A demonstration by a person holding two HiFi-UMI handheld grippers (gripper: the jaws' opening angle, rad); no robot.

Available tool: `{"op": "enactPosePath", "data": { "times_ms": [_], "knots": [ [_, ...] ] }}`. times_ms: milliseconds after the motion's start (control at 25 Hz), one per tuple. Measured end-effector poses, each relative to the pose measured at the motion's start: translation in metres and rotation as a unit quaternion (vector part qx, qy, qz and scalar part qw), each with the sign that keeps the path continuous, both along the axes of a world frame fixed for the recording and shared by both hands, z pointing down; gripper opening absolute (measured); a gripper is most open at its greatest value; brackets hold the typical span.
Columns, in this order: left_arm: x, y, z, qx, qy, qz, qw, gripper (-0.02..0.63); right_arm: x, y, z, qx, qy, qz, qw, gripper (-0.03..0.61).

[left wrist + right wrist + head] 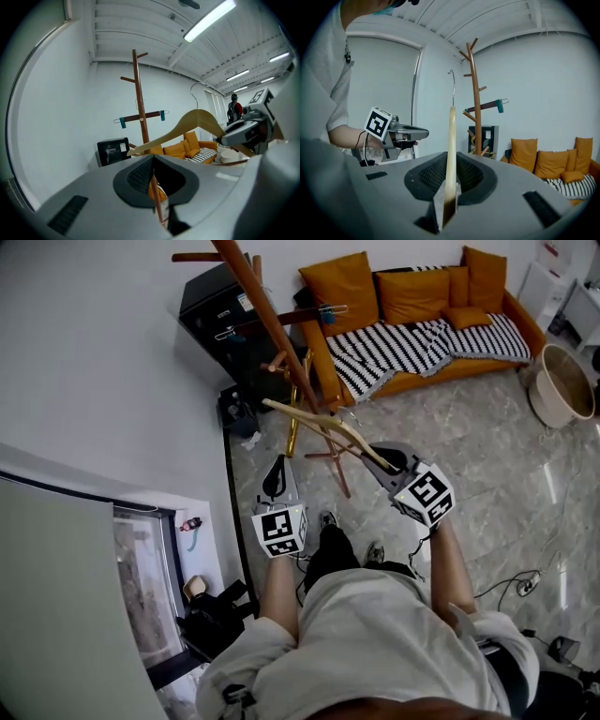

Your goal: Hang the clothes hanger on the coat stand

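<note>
Brown wooden coat stand (272, 329) close to the white wall (94, 352), black metal cabinet (211, 306) just behind it. Orange fabric sofa (525, 320) right of the stand; round beige tub (544, 395) right of the sofa. Pale wooden clothes hanger (309, 415) in front of the stand, one end clamped in the right gripper (384, 460). Left gripper (275, 467) to its left, apart.

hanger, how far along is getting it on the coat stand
Done: the wooden hanger is picked up, clamped in the right gripper. In hand: it is held in the air, short of the coat stand; the left gripper is shut and empty. Left: hooking the hanger onto the stand, which has not happened yet.
</note>
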State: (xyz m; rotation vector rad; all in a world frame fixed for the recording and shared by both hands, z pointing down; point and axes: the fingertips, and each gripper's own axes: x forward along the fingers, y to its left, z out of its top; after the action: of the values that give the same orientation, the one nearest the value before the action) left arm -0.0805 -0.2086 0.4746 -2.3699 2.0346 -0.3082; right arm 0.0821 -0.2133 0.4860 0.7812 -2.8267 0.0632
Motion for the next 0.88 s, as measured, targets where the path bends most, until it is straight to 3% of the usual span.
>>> {"op": "enactPosePath", "data": {
  "times_ms": [880],
  "knots": [
    [-0.09, -0.053, 0.013, -0.004, 0.043, -0.045, 0.998, 0.011, -0.113, -0.079, -0.003, -0.017, 0.023, -0.058, 0.998, 0.049]
  ]
}}
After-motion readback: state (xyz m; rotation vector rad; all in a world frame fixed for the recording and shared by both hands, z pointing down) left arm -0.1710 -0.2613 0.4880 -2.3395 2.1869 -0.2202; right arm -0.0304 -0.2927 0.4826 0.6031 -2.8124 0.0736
